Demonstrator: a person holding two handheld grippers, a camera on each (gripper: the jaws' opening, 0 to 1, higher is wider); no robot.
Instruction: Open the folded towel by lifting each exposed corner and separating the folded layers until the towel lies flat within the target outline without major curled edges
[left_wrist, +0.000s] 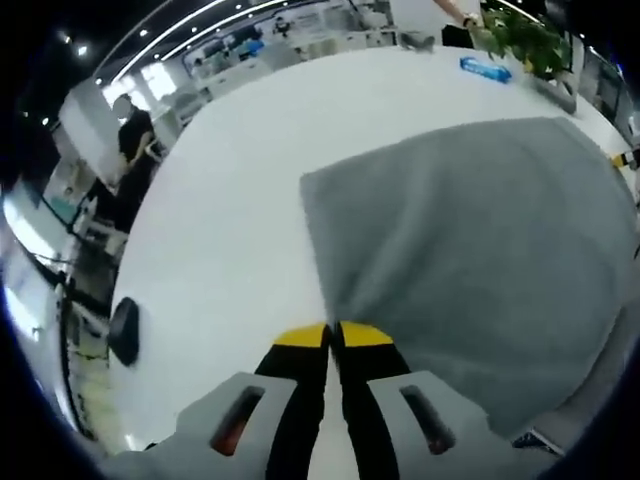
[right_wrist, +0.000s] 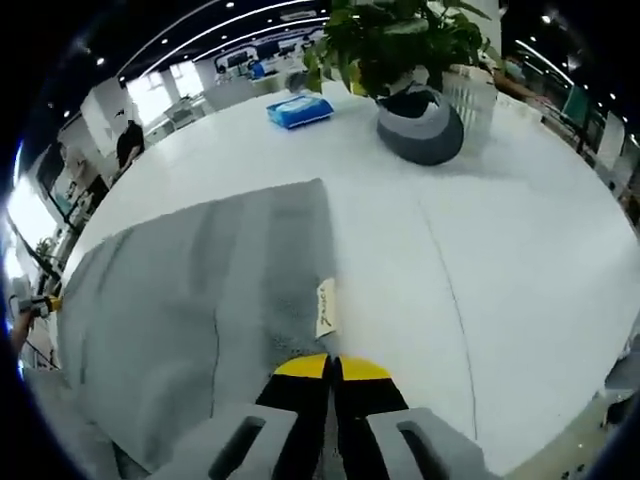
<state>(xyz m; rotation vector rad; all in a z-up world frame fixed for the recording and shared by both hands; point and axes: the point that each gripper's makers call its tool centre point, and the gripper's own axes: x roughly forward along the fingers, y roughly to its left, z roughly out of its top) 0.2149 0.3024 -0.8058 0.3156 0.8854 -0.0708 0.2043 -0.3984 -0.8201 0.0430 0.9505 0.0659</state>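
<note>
Left gripper view: white counter (left_wrist: 230, 200) w/ grey towel (left_wrist: 470, 240) spread ahead & to the right of the left tongs (left_wrist: 333, 335), whose yellow tips are pressed together at the towel's near edge; can't tell if cloth is pinched. Right gripper view: towel (right_wrist: 190, 300) lies ahead-left of the right tongs (right_wrist: 331, 368), tips also pressed together at its edge by a small white tag (right_wrist: 325, 306). Farther ahead: potted plant (right_wrist: 415, 70), blue pack (right_wrist: 298, 110).

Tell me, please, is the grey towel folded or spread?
Mostly spread: the towel lies flat on the table, its label showing.
</note>
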